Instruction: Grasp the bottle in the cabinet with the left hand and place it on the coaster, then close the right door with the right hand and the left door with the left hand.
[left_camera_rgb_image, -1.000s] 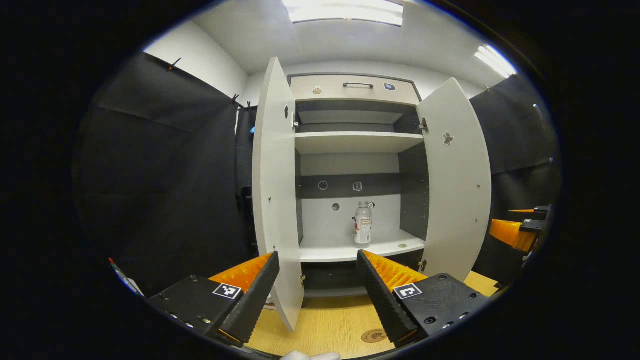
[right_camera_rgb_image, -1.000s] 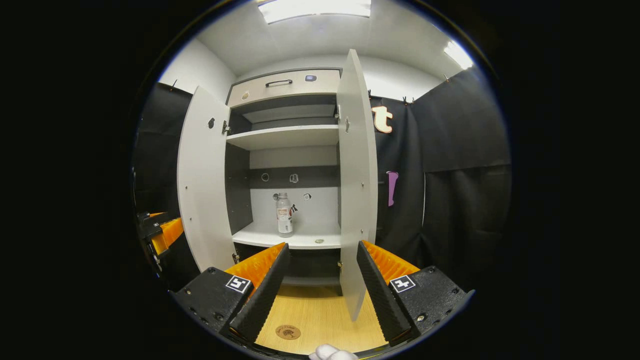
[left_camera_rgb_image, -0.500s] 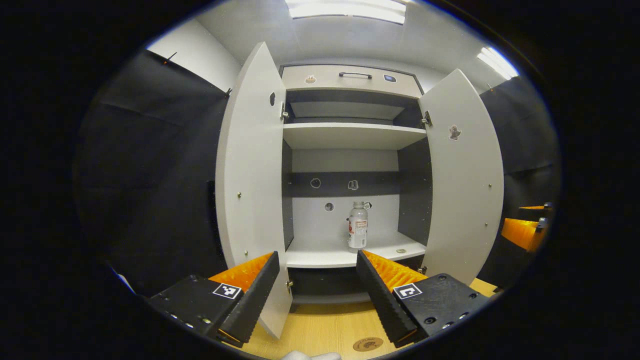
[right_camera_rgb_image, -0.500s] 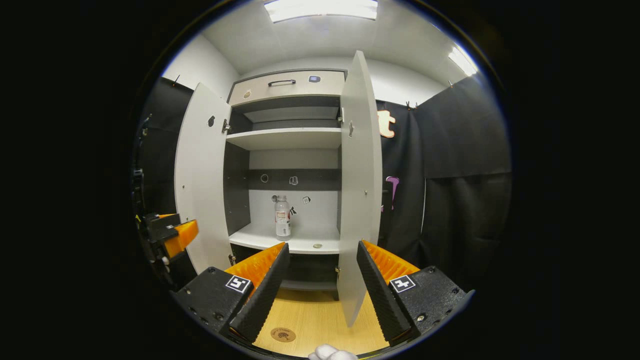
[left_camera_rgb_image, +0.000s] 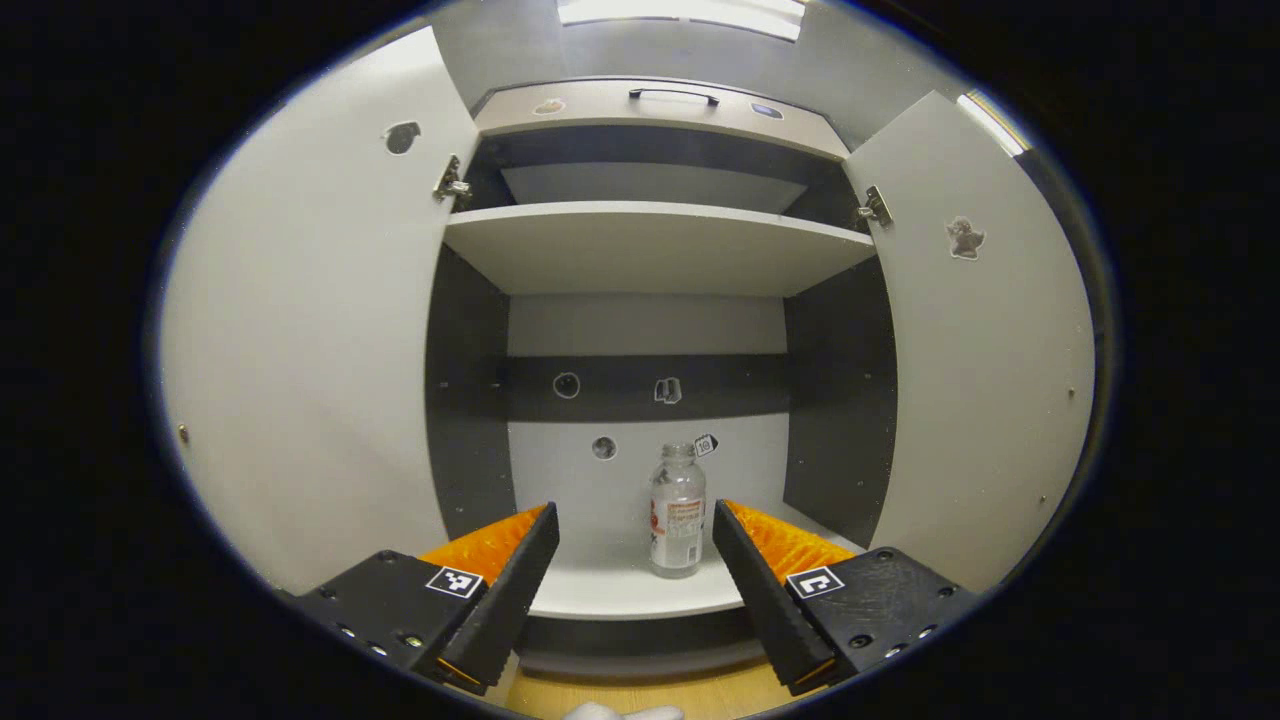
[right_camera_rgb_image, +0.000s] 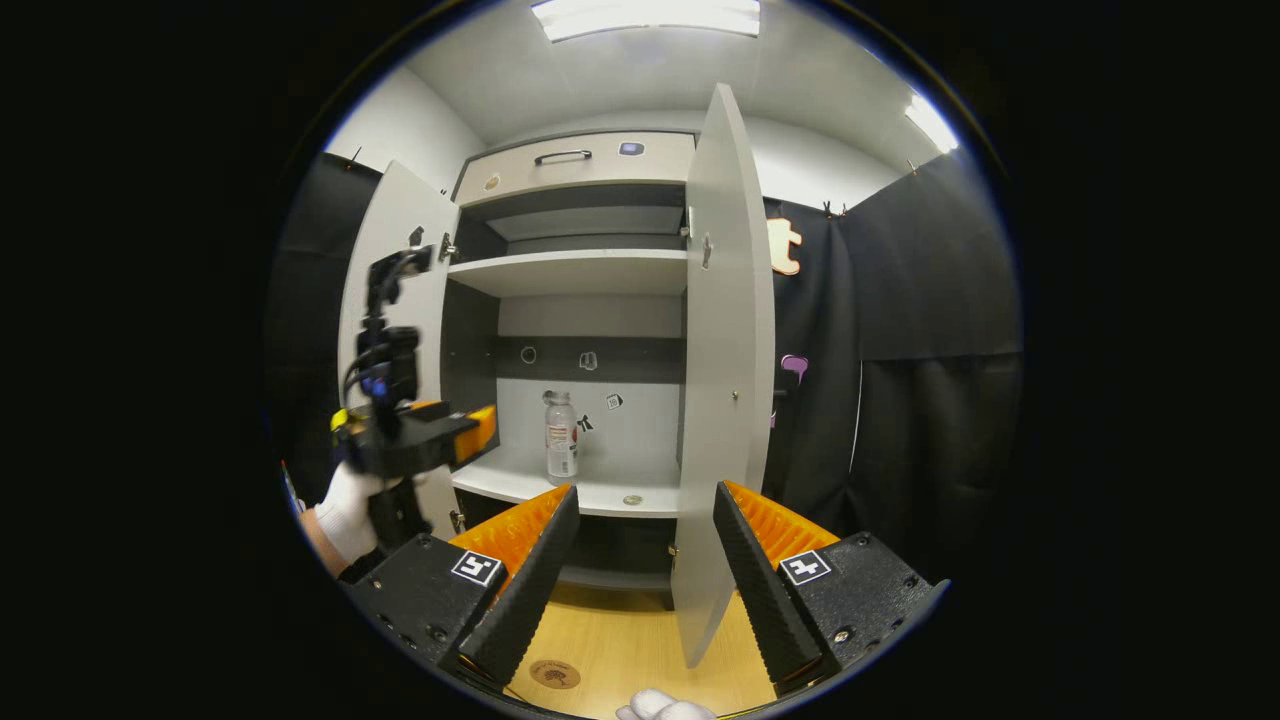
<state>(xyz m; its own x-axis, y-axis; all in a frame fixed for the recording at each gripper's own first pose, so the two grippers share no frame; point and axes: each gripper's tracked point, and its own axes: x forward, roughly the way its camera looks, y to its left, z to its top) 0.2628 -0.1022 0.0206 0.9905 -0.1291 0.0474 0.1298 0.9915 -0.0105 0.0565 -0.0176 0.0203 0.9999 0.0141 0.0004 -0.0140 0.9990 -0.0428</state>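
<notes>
Left gripper view first: my left gripper (left_camera_rgb_image: 633, 560) is spread wide with nothing between the fingers, pointed straight into the open cabinet (left_camera_rgb_image: 650, 250). The bottle (left_camera_rgb_image: 677, 510) stands upright on the lower shelf (left_camera_rgb_image: 620, 595), a touch toward 1 o'clock from the gap between my fingers and not yet between them. Left door (left_camera_rgb_image: 300, 330) swings out at 9 o'clock, right door (left_camera_rgb_image: 985, 350) at 3 o'clock, both fully open. So I'd say I'm on step one, the reach for the bottle, with no contact yet. Next move, as I read it: push forward and nudge a bit right so the bottle sits centred between the fingers, then squeeze around its middle. It's a slim clear plastic bottle, so it could tip if one finger bumps it first.

Right gripper view: my right gripper (right_camera_rgb_image: 640, 560) is also wide open and holding nothing, hanging back over the wooden bench (right_camera_rgb_image: 640, 650). The coaster (right_camera_rgb_image: 554, 673) lies on the bench at about 7 o'clock, right by my left finger. That's where the bottle has to end up. From here the bottle (right_camera_rgb_image: 561, 436) is at roughly 11 o'clock on the shelf, and the left gripper (right_camera_rgb_image: 425, 440) with its gloved hand (right_camera_rgb_image: 350, 512) is at 9 o'clock, in front of the left door, near the cabinet mouth. The right door's edge (right_camera_rgb_image: 725, 380) stands just past 12, close enough for my turn later.
</notes>
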